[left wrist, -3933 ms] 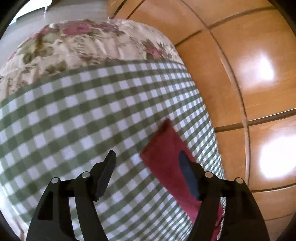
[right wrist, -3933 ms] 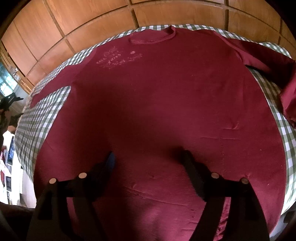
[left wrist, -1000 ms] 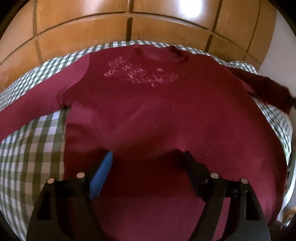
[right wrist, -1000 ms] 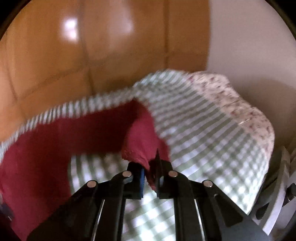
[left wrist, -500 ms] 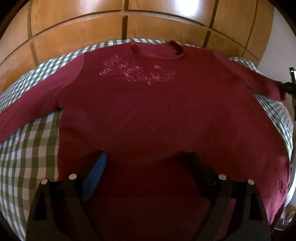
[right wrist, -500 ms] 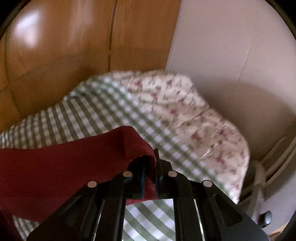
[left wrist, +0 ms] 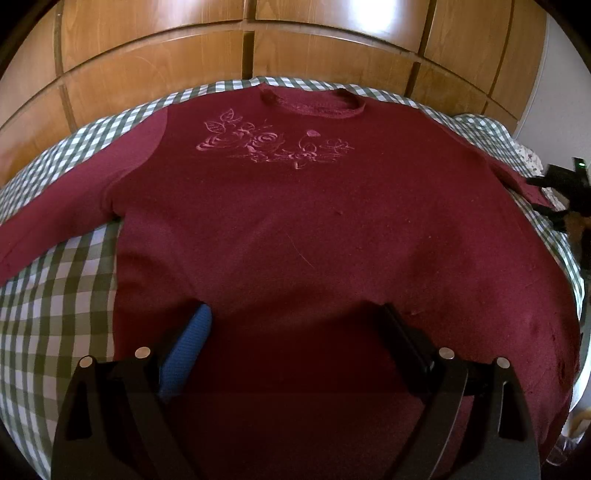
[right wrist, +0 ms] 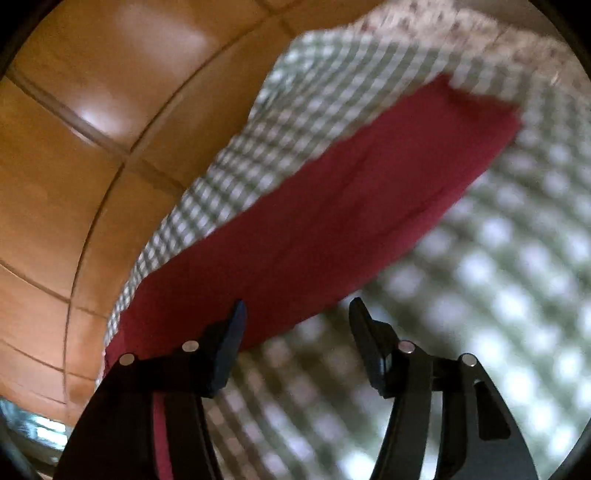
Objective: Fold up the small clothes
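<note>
A dark red sweater (left wrist: 314,229) with a pink rose design lies spread flat, front up, on a green-and-white checked cloth (left wrist: 55,295). My left gripper (left wrist: 295,314) hovers wide open over the sweater's lower part, nothing between its fingers. In the right wrist view the sweater's right sleeve (right wrist: 351,206) lies stretched out flat on the checked cloth (right wrist: 498,295). My right gripper (right wrist: 295,310) is just above the sleeve's lower edge; its jaws are opening and nothing is held between them. In the left wrist view, the right gripper (left wrist: 557,192) is a dark shape at the far right by the sleeve end.
A wooden panelled wall (left wrist: 258,48) rises close behind the checked cloth. A floral fabric (right wrist: 461,33) lies beyond the sleeve end at the cloth's right. The cloth's left part beside the sweater is bare.
My right gripper let go of the sleeve end, opened, dropped and rolled; the sleeve now lies straight. The left gripper opened a little wider and stayed over the sweater's lower part.
</note>
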Demonstrator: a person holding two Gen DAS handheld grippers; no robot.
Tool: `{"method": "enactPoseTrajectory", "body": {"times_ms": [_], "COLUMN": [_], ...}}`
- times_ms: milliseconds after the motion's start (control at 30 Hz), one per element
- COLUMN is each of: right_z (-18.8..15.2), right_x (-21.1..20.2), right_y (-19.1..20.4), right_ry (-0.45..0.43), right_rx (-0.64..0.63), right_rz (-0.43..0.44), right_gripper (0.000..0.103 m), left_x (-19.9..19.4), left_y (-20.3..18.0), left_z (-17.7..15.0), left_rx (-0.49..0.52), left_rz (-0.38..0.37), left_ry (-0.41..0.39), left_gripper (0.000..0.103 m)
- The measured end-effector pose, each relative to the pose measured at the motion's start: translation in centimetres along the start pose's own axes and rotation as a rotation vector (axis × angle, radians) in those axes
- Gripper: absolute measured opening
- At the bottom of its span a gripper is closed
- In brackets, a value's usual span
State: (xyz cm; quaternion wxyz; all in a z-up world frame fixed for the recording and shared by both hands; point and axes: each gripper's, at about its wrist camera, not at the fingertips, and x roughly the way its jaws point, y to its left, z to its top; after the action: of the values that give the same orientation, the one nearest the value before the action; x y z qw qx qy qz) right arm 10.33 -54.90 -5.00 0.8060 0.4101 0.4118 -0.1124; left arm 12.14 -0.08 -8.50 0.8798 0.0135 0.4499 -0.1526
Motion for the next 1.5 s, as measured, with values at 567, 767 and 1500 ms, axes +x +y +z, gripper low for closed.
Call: {"method": "enactPoseTrajectory", "body": {"times_ms": [567, 767, 1500], "right_z": [-1.5, -10.4, -22.5], "right_x": [0.4, -2.6, -10.3], "right_y": [3.2, 4.9, 2.1], "right_ry": [0.02, 0.215, 0.325], "right_rx": [-0.215, -0.425, -0.722], "right_rz": [-0.127, 0.019, -0.084], "right_gripper": [0.058, 0.059, 0.012], "left_x": [-1.0, -5.6, -12.4], "left_y": [0.5, 3.6, 5.3], "left_z": [0.0, -1.0, -9.9], "left_rx": [-0.029, -0.162, -0.14], "left_rz": [-0.026, -0.04, -0.021], "left_ry": [-0.003, -0.042, 0.082], "left_gripper": [0.09, 0.08, 0.01]}}
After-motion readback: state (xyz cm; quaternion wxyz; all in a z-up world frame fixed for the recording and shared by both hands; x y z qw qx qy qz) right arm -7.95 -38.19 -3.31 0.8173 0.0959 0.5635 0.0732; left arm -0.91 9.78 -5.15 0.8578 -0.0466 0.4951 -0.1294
